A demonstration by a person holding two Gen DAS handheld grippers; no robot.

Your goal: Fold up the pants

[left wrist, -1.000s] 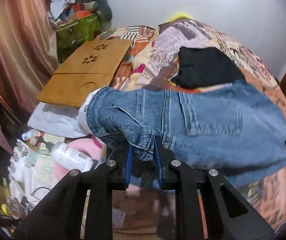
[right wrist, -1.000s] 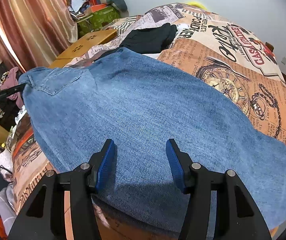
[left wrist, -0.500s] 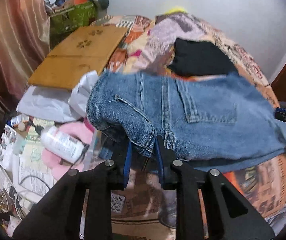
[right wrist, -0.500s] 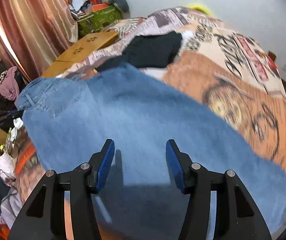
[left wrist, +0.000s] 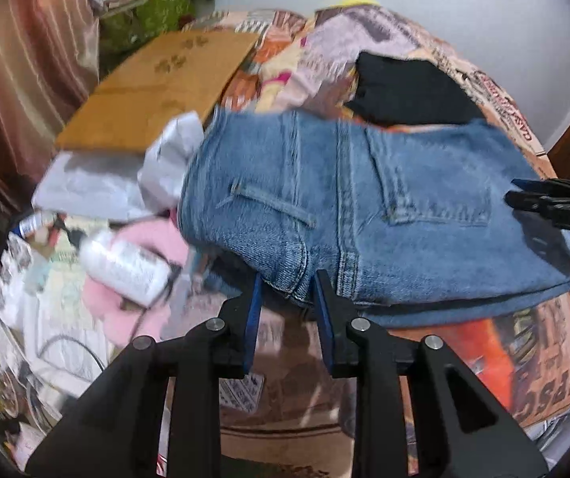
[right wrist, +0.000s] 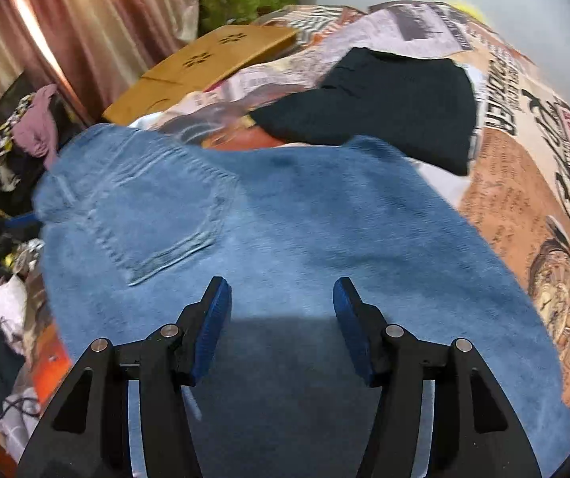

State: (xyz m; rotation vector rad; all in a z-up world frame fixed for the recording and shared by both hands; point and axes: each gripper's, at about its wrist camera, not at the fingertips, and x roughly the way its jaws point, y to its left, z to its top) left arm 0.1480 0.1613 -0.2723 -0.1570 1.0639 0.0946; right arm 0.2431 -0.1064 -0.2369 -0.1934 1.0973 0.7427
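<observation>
Blue denim pants [left wrist: 364,207] lie folded across the near edge of the bed, back pocket up; they also fill the right wrist view [right wrist: 285,239]. My left gripper [left wrist: 287,283] is narrowly parted around the waistband corner, and the denim edge sits between its blue pads. My right gripper [right wrist: 281,298] is open and hovers just above the flat denim, holding nothing. The right gripper also shows in the left wrist view [left wrist: 547,203] at the pants' right edge.
A black garment [right wrist: 396,107] lies on the patterned bedspread [right wrist: 531,167] behind the pants. A wooden lap table [left wrist: 157,87] sits at the bed's left side. A white bottle [left wrist: 125,267], pink cloth and cluttered papers lie off the bed's left. Curtains [right wrist: 86,32] hang left.
The pants have been carried toward the near bed edge and laid flatter. My left gripper's pads have parted slightly around the waistband. The right gripper stayed open above the denim.
</observation>
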